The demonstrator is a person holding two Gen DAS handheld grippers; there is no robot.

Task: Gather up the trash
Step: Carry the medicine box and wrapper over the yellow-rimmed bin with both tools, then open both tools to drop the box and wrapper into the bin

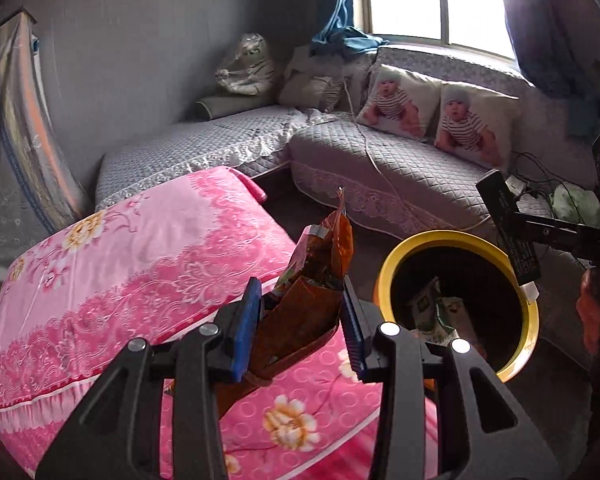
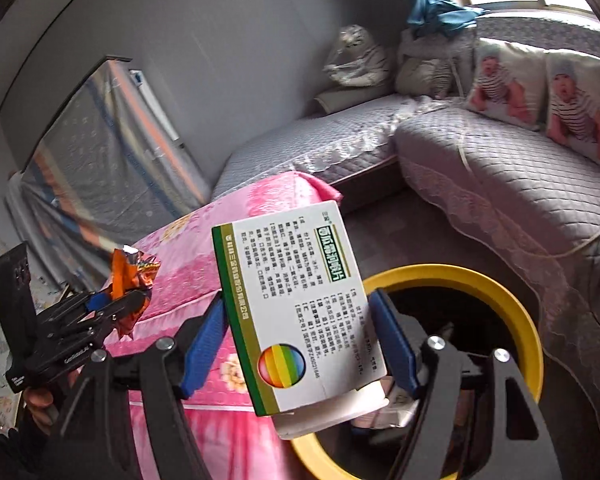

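Both grippers pinch trash: left gripper [image 1: 300,320] an orange wrapper [image 1: 316,280], right gripper [image 2: 300,336] a white box [image 2: 296,308], near yellow bin [image 1: 528,320], beside pink bed [image 1: 140,248].

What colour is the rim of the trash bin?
Yellow. The bin's rim shows best in the left wrist view.

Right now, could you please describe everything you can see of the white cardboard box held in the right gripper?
The flat white cardboard box has a green and olive border along one edge, a rainbow-striped circle near its lower end, and dense green and black printed text. The flap at its lower end hangs open. It is tilted, clamped between the blue-padded jaws of the right gripper, partly above the open yellow-rimmed round trash bin. In the left wrist view it shows as a dark, backlit slab above the bin's rim.
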